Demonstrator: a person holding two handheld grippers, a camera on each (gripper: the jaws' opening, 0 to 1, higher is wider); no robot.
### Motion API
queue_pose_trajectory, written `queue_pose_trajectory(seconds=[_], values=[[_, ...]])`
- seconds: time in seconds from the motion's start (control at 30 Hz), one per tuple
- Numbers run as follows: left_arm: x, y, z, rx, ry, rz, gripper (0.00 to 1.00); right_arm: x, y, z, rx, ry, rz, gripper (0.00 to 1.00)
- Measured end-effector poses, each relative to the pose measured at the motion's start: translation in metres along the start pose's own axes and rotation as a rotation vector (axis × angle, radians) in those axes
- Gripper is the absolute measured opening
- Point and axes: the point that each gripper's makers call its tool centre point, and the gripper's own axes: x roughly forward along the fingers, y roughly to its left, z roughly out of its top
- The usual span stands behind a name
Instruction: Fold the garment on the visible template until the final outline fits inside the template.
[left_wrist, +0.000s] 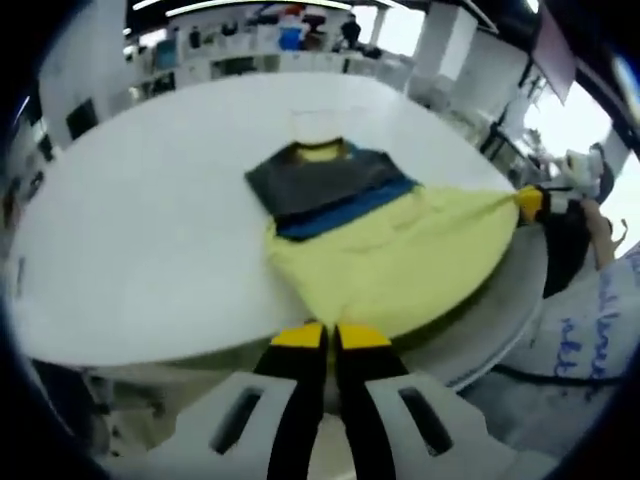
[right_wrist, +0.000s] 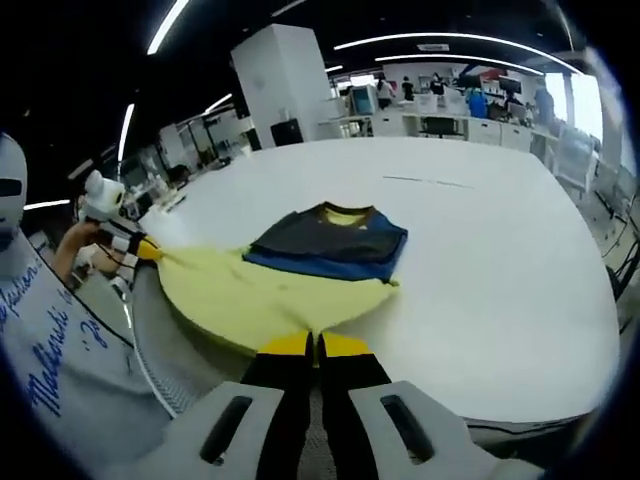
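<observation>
Both jaws pinching soft yellow garment (left_wrist: 390, 250) hem

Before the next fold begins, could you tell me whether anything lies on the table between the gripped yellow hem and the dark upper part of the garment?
Nothing visible does. Both grippers, left and right, already pinch the yellow hem, and only garment lies between there and the dark upper part on the white table.

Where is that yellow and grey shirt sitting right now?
The shirt lies on the round white table, near its edge in both views. Its yellow hem is stretched between the left gripper and the right gripper, each shut on a hem corner.
</observation>
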Motion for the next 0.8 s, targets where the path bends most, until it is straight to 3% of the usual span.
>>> queue_pose_trajectory(seconds=[0.2, 0.8], values=[[-0.012, -0.005, -0.005, 0.005, 0.002, 0.009, 0.0, -0.012, 0.006, 0.002, 0.01, -0.016, 0.025, 0.02], [-0.023, -0.022, -0.02, 0.049, 0.114, -0.031, 0.0, -0.026, 0.024, -0.016, -0.031, 0.101, 0.088, 0.02]])
